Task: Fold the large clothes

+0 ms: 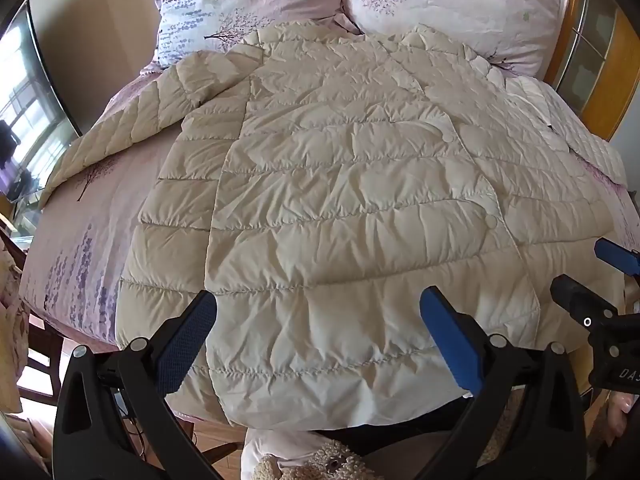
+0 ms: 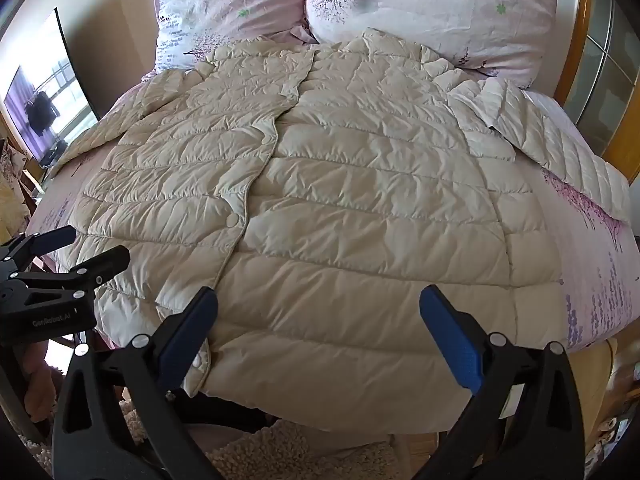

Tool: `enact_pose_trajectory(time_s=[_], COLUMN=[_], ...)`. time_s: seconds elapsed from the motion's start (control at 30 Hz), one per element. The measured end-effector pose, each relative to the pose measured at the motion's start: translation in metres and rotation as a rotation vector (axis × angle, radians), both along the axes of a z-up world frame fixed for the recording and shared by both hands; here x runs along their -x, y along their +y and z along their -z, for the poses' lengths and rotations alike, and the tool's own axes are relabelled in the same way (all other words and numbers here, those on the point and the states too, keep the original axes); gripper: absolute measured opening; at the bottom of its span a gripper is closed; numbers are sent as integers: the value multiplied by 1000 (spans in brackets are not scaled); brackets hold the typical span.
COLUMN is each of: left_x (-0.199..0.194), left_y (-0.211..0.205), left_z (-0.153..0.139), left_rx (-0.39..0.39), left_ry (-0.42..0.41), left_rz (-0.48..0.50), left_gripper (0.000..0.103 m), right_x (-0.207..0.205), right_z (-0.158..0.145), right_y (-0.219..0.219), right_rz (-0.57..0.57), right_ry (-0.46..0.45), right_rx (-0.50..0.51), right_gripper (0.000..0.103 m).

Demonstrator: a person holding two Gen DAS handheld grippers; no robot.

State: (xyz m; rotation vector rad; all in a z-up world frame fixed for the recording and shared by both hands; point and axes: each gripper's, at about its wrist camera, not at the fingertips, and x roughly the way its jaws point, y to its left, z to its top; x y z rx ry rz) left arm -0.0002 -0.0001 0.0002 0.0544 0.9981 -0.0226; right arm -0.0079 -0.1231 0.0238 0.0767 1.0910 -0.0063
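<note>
On the bed [image 1: 92, 216], covered with a pink floral sheet, a cream quilted down jacket [image 1: 340, 184] is laid flat, front up, with its snap placket closed down the middle. At far left a dark screen [image 2: 52, 92] is seen against the wall. The jacket's left-hand sleeve [image 1: 132, 120] is stretched out toward the bed's edge. Left gripper [image 1: 318, 320] is held over the hem, jaws spread wide, nothing between the blue pads [image 1: 188, 344]; the hem is seen hanging slightly over the near bed edge. Right gripper [image 2: 318, 320] is held just beside it, likewise spread wide and empty, above the hem right of the placket. Two floral pillows [image 2: 432, 12] are set at the head, touching the collar. At right the other sleeve [image 2: 560, 152] is angled outward across the sheet, near a wooden-framed glass door [image 2: 600, 80].
</note>
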Motion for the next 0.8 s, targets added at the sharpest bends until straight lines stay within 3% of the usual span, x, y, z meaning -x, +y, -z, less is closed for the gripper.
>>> enact_pose_trajectory(time_s=[0.8], left_x=[-2], left_y=[0], left_z=[-1], left_rx=[8], left_ry=[9], left_rz=[-1], left_gripper=[102], right_x=[-1], right_z=[-1], right_y=[-1], right_rz=[0], right_ry=[0], right_rx=[0], right_gripper=[101])
